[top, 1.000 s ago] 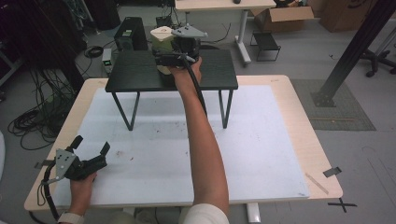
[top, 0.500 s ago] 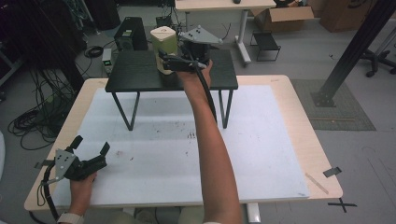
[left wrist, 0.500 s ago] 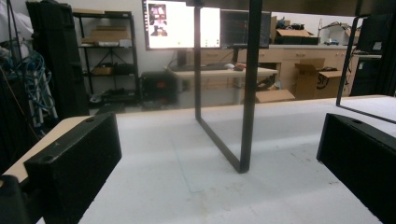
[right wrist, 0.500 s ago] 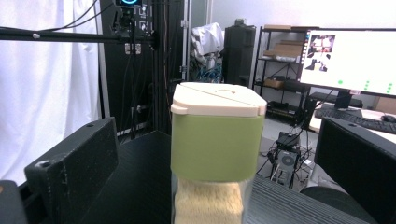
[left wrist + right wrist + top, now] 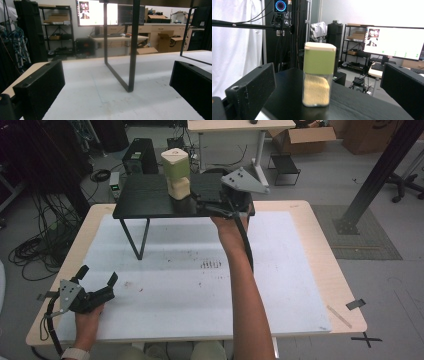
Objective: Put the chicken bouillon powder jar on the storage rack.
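Note:
A clear jar (image 5: 176, 172) with a green lid and beige granules stands upright on a black raised shelf (image 5: 145, 197) at the far side of the table. My right gripper (image 5: 198, 203) rests over the shelf just right of the jar, open, with nothing held. In the right gripper view the jar (image 5: 318, 75) stands ahead of my right gripper (image 5: 328, 77), a little beyond its wide jaws. My left gripper (image 5: 98, 274) lies open on the white mat near the front left corner. In the left gripper view my left gripper (image 5: 117, 82) faces a shelf leg (image 5: 132, 50).
The shelf stands on thin black legs (image 5: 142, 237) over the white mat (image 5: 200, 285), which covers most of the wooden table (image 5: 330, 270). Cables and a computer tower (image 5: 140, 160) lie on the floor beyond the table. Black tape marks (image 5: 355, 304) sit at the right edge.
My right gripper has let go of the jar and pulled back to the right along the shelf. The jar stays standing where it was. The left gripper has not moved.

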Available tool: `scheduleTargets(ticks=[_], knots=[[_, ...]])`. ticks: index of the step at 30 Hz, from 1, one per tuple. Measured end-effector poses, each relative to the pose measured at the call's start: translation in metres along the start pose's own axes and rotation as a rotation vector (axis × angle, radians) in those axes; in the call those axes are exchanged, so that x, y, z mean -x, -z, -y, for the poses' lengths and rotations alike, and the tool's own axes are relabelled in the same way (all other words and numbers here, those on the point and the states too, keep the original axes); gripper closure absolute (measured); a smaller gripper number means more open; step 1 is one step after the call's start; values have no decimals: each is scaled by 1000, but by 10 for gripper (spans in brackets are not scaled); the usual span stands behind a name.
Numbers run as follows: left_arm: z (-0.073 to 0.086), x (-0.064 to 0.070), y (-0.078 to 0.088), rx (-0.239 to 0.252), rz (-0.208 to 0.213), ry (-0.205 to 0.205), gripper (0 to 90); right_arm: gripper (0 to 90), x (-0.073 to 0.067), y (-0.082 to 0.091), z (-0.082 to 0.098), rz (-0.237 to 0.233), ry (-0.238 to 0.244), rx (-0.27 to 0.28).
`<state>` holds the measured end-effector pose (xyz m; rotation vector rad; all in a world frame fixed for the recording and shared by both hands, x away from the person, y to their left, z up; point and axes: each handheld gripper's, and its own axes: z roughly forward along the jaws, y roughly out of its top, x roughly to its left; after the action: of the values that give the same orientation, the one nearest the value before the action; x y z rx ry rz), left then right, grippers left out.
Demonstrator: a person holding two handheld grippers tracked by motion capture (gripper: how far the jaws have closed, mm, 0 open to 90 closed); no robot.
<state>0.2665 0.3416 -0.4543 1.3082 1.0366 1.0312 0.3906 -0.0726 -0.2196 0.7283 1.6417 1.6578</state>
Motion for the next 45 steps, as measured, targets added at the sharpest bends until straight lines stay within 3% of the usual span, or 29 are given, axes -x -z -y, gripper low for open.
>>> scheduleTargets(ticks=[17,32,39,45], knots=[[0,0,0,-2,-1,-4,2,0,8,79,16,60,-2,42],[0,0,0,-2,0,-4,3,0,9,120,41,105,-10,46],[0,0,0,-3,-1,-5,3,0,12,141,57,139,-46,66],[0,1,0,-4,-1,-5,2,0,18,158,82,182,-87,75]])
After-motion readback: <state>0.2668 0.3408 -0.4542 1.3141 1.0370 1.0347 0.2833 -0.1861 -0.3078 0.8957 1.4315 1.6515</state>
